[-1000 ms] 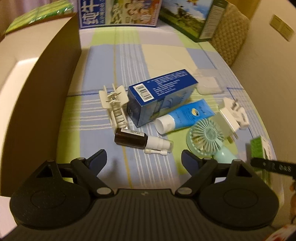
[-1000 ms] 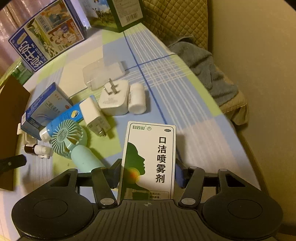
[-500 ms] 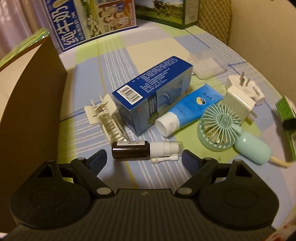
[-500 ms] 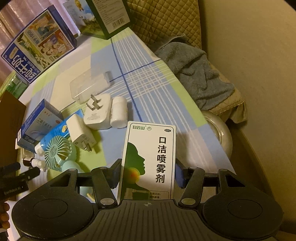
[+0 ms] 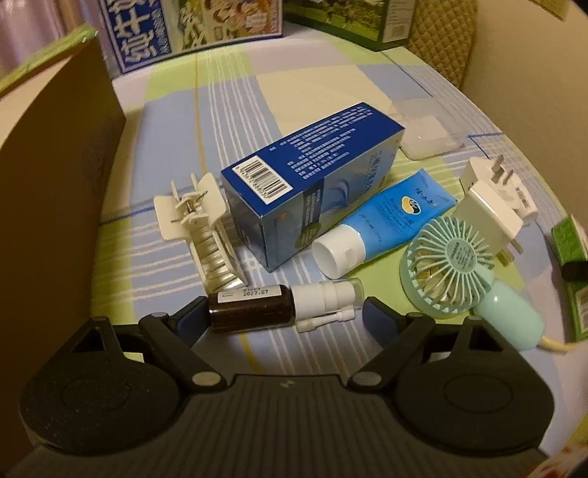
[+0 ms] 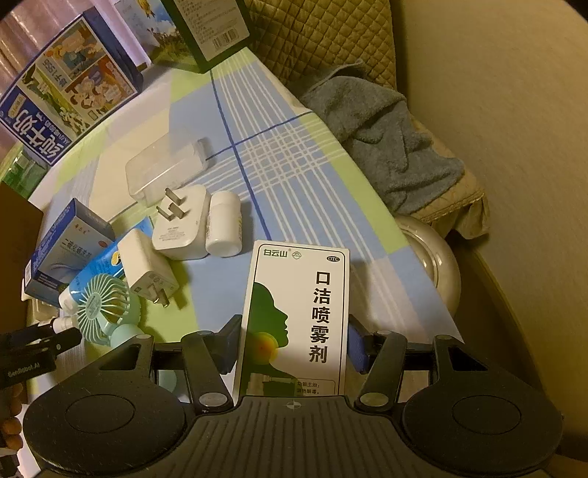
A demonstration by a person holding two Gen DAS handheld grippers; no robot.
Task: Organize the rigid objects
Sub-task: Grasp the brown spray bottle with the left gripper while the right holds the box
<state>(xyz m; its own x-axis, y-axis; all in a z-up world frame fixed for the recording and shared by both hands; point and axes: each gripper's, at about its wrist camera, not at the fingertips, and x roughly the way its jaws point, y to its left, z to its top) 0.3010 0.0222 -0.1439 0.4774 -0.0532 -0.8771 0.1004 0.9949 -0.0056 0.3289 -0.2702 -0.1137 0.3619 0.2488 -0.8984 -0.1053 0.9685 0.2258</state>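
Note:
A brown spray bottle (image 5: 253,309) with a white nozzle lies flat on the checked cloth, lengthwise between the open fingers of my left gripper (image 5: 284,316). Just beyond it are a white clip (image 5: 198,228), a blue carton (image 5: 312,184), a blue tube (image 5: 382,228) and a mint hand fan (image 5: 452,272). My right gripper (image 6: 294,338) is shut on an upright white-and-green spray box (image 6: 297,312), held above the table's right part. That box shows at the right edge of the left wrist view (image 5: 573,257).
A tall brown cardboard box (image 5: 47,184) stands at the left. Two white plugs (image 6: 180,224) (image 6: 147,268), a white bottle (image 6: 222,228) and a clear case (image 6: 165,169) lie mid-table. Milk cartons (image 5: 191,29) line the back. A grey towel (image 6: 382,136) and a white bowl (image 6: 441,264) lie off the right edge.
My left gripper has come down and forward, so the brown bottle now lies between its fingers. The right gripper, still holding the box, has drifted sideways toward the table's right edge.

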